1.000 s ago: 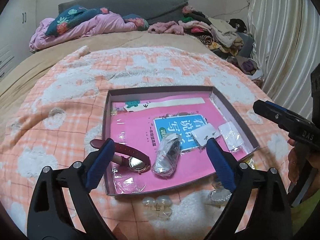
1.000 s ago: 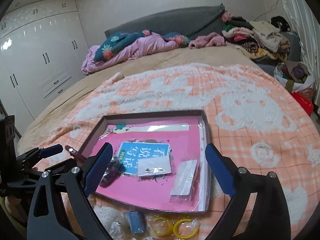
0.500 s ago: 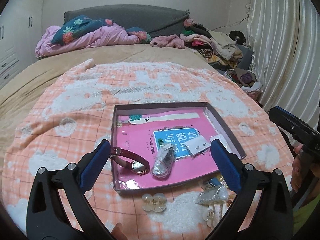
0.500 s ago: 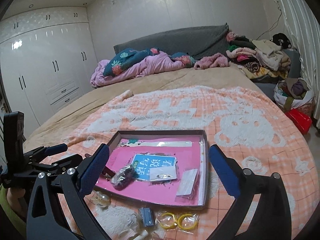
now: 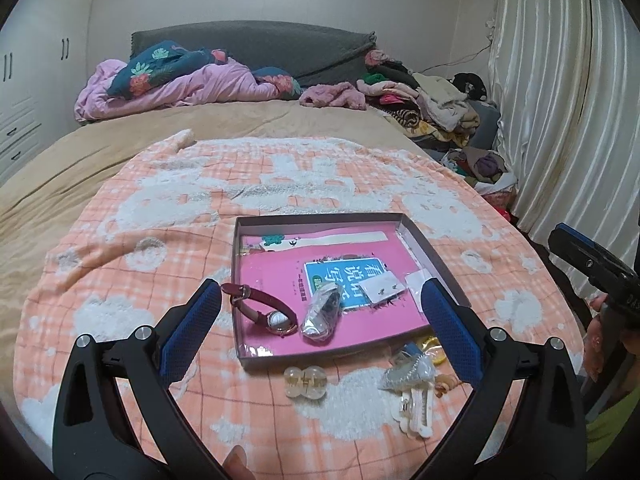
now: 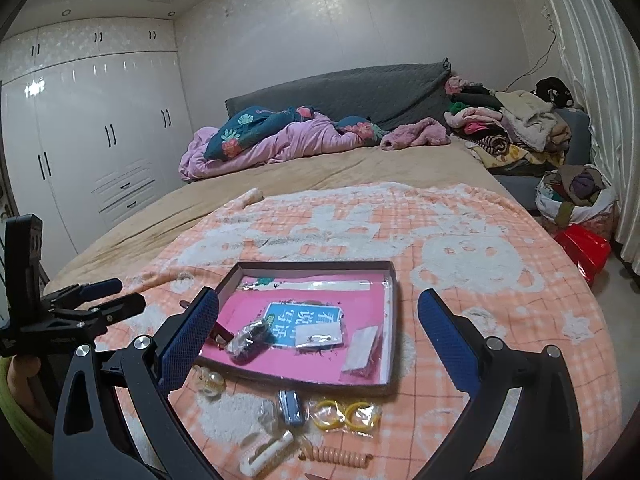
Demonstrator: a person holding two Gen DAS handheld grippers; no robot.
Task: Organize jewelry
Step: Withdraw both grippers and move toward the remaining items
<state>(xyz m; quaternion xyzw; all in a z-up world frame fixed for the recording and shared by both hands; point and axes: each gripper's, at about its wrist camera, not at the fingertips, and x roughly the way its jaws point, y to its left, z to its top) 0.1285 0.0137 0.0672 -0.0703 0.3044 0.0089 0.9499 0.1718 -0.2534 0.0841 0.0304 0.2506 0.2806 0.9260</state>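
Observation:
A shallow box with a pink lining [image 5: 436,248] [image 6: 394,312] lies on the peach blanket. It holds a red-strap watch [image 5: 262,308], a bagged dark item [image 5: 322,312] [image 6: 248,338], and small bagged pieces [image 5: 380,288] [image 6: 320,336]. In front of the box lie a clear hair clip [image 5: 304,380] [image 6: 210,380], a white clip [image 5: 416,408], yellow hoops in a bag [image 6: 346,414], a blue item [image 6: 290,402] and a coiled tie [image 6: 336,456]. My left gripper [image 5: 316,332] is open and empty above the box's near edge. My right gripper [image 6: 312,340] is open and empty.
The peach blanket [image 5: 160,208] covers a bed with a pink duvet [image 5: 180,84] and a clothes pile [image 5: 424,104] at the far side. A white wardrobe [image 6: 88,144] stands left, curtains [image 5: 560,100] right. A red bin [image 6: 584,248] sits on the floor.
Both grippers have pulled back and up from the box, so the loose items in front of the box show. Both stay open. Nothing in the box has moved.

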